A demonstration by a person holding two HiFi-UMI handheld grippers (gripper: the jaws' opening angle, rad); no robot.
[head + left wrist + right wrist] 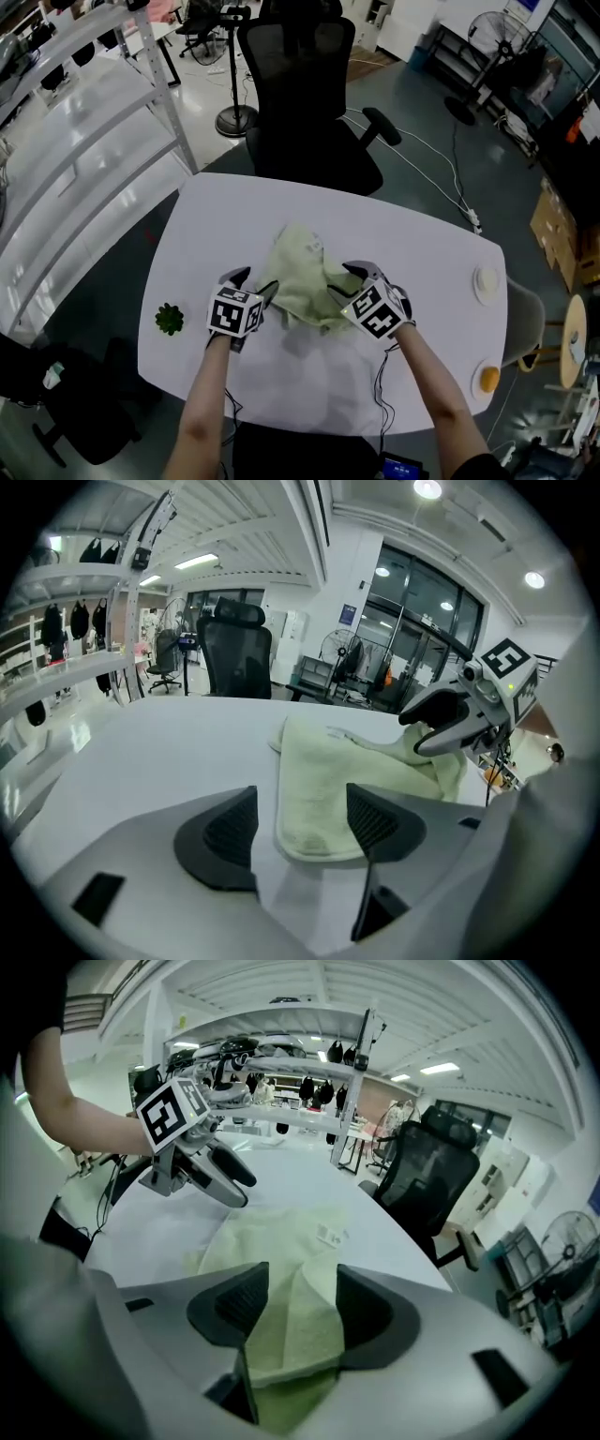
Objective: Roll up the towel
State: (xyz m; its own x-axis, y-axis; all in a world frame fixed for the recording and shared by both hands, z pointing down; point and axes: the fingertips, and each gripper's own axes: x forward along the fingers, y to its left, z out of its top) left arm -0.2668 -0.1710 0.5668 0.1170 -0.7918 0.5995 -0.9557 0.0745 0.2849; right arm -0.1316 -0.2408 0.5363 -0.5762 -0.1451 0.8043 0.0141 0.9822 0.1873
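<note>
A pale green towel (302, 270) lies crumpled on the white table (281, 375). My left gripper (255, 283) is open at the towel's near left corner. In the left gripper view the towel's rounded edge (323, 789) lies on the table just beyond that gripper's (302, 822) spread jaws, untouched. My right gripper (349, 281) is shut on a raised fold at the towel's right side. In the right gripper view the cloth (281, 1335) fills the gap between its (302, 1302) pads. Each gripper shows in the other's view: the right gripper (450, 724), the left gripper (220, 1176).
A small green plant (170, 319) sits near the table's left edge. A white disc (486, 281) and an orange object (488, 379) lie at the right edge. A black office chair (309, 103) stands behind the table, with metal shelving (84, 122) to the left.
</note>
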